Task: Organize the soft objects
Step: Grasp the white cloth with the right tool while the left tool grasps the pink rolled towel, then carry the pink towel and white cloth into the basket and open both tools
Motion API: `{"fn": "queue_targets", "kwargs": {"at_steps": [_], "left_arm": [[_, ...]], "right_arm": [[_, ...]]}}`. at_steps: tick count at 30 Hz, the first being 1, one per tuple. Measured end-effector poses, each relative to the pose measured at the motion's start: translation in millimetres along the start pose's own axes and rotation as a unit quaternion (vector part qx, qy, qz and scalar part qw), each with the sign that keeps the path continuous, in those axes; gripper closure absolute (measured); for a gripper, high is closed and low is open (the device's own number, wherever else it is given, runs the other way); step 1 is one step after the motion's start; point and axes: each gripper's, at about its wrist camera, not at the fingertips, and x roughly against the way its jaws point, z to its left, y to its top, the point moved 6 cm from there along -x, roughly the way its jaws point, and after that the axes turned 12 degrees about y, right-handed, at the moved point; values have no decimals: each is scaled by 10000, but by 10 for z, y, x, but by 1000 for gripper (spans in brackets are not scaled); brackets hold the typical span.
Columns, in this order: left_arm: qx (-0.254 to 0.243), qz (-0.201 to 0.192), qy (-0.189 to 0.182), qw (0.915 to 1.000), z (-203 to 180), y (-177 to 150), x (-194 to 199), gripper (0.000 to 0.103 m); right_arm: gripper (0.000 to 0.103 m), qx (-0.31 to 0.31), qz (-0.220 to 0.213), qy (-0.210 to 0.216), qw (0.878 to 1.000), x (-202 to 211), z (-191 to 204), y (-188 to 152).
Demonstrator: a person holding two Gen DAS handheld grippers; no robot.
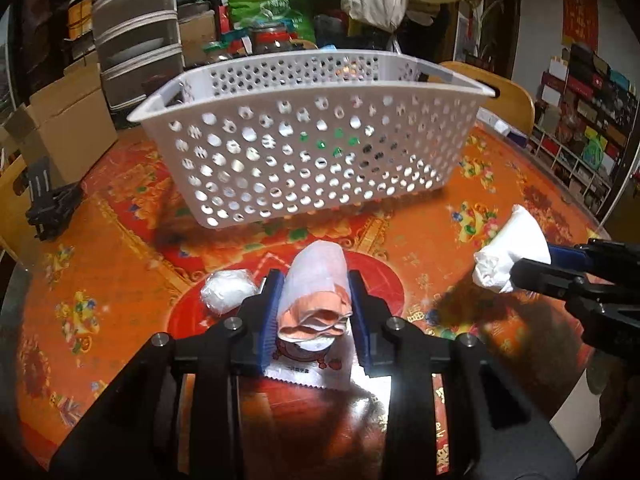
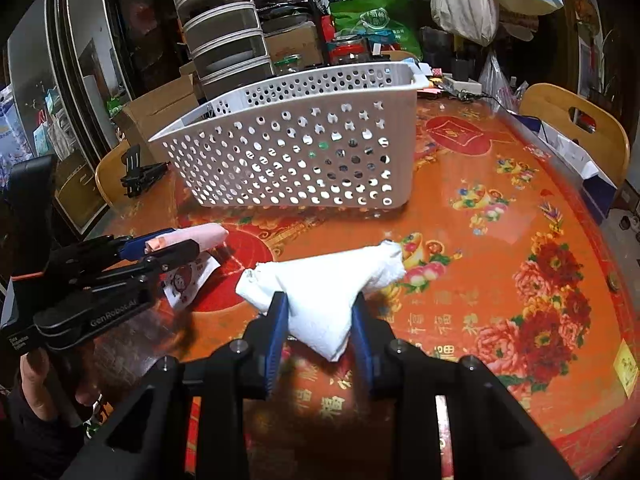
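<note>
- Two hand-held grippers hang over the round table (image 2: 480, 184), which wears an orange-red flowered cloth under a glossy cover.
- Left gripper (image 1: 316, 300): its blue pads are clamped on a pink-and-white packet (image 1: 316, 280), a soft bundle in clear wrap with a cartoon print at its lower end. The packet's bottom edge lies low over the cloth; I can't tell whether it touches.
- Right gripper (image 2: 322, 320): its jaws are closed on a white crumpled bundle (image 2: 328, 284), which juts out ahead of the fingers in a rough triangle, held above the cloth.
- Seen from the right wrist camera, the left gripper (image 2: 168, 250) sits off to the left with the pink end of its packet (image 2: 200, 236) sticking forward; a hand (image 2: 36, 384) grips its handle at the lower left edge.
- One small white wrapped ball (image 1: 230, 290) lies on the cloth just to the left of the left gripper's fingers.
- A white perforated basket (image 1: 312, 152) stands on the table beyond both grippers, well apart from them; something green shows through its holes.
- Behind the table: cardboard boxes (image 1: 68, 128), a stack of drawers (image 1: 136, 40), a green bag (image 1: 272, 8) and a wooden chair back (image 2: 572, 120).
</note>
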Motion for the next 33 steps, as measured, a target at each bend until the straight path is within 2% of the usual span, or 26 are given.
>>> {"fn": "queue_targets", "kwargs": {"at_steps": [14, 23, 33], "left_arm": [[219, -408, 87, 9989, 257, 124, 455, 74], [283, -627, 131, 9975, 295, 226, 720, 74], [267, -875, 119, 9957, 331, 476, 1018, 74]], "right_arm": [[73, 165, -174, -46, 9997, 171, 125, 166], [73, 323, -283, -52, 9991, 284, 230, 294], [73, 556, -471, -294, 9969, 441, 327, 568]]}}
